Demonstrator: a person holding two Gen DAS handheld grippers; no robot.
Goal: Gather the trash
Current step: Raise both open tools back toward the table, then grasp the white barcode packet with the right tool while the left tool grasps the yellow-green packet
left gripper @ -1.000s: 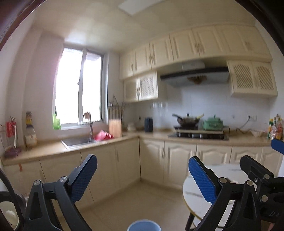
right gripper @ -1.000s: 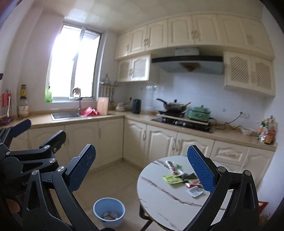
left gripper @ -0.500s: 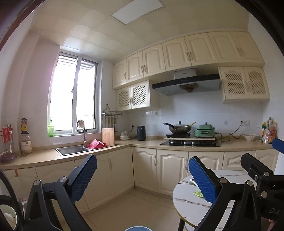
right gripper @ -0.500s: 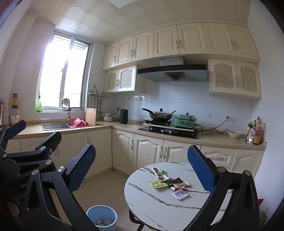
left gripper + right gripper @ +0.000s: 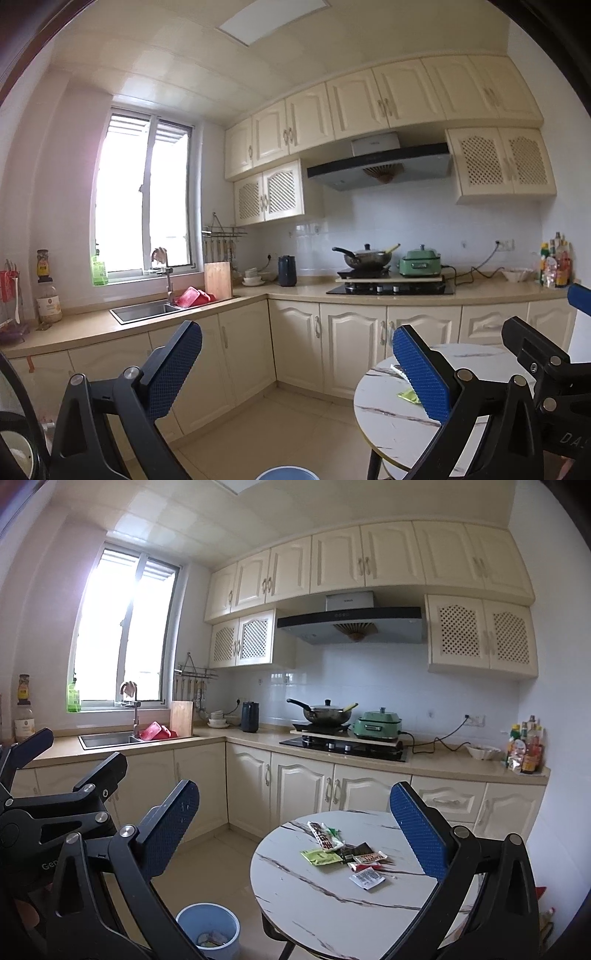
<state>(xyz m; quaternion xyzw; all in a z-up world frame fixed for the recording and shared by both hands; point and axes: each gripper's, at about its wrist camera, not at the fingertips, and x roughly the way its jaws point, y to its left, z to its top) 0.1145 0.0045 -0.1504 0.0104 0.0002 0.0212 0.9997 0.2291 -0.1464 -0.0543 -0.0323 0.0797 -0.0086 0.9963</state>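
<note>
Already partly filled, the blue bin (image 5: 208, 932) on the floor beside the round marble counter (image 5: 332, 897) holds what looks like a few scraps, though its contents are too small to identify. Most of the job remains: the wrappers (image 5: 345, 854) lie clustered near the counter's middle, none yet lifted. Both the left gripper (image 5: 295, 373) and right gripper (image 5: 295, 834) hover well above them, fingers spread wide and empty. From the left wrist view, only the bin's rim and one green wrapper (image 5: 408, 396) show; the counter's near edge is cut off.
</note>
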